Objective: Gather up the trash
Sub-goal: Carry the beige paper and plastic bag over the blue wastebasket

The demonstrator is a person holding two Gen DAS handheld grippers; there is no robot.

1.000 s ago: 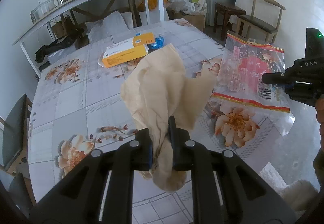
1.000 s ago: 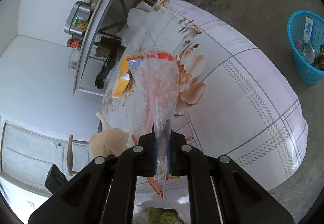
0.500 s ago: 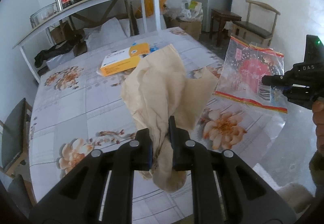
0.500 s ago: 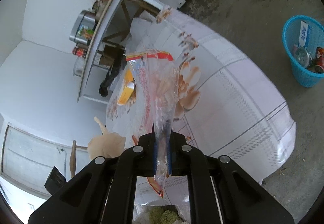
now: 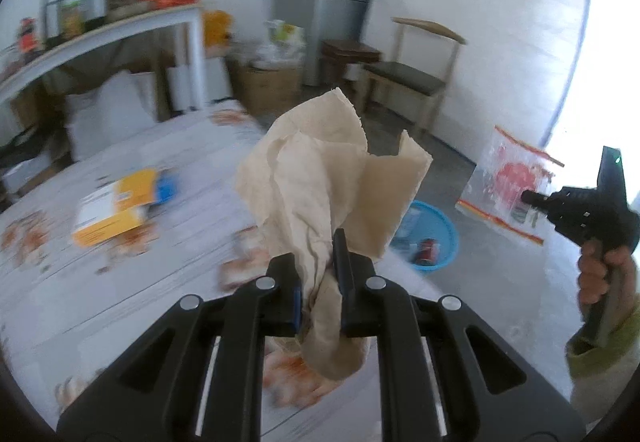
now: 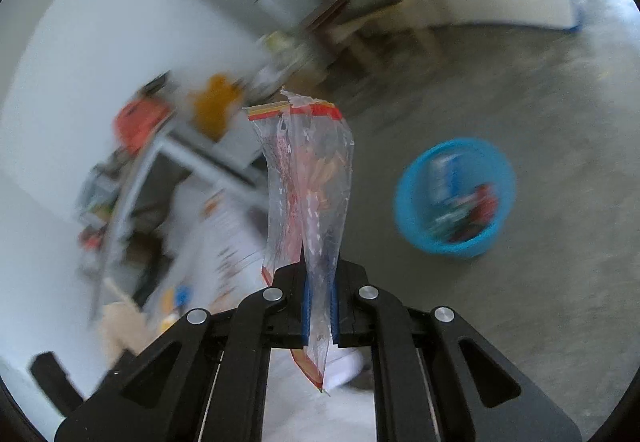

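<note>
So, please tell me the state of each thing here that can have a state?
left gripper: shut on the crumpled paper, held up.
right gripper: shut on the plastic bag, bag's zip end up.
blue basket: on the floor, upright, trash already inside.
yellow box: lying on the table.

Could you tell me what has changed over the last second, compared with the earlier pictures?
Both tools have swung away from the table toward the blue basket on the floor, now nearer in both views. Unchanged: the left tool grips the paper, the right tool the plastic bag.
</note>
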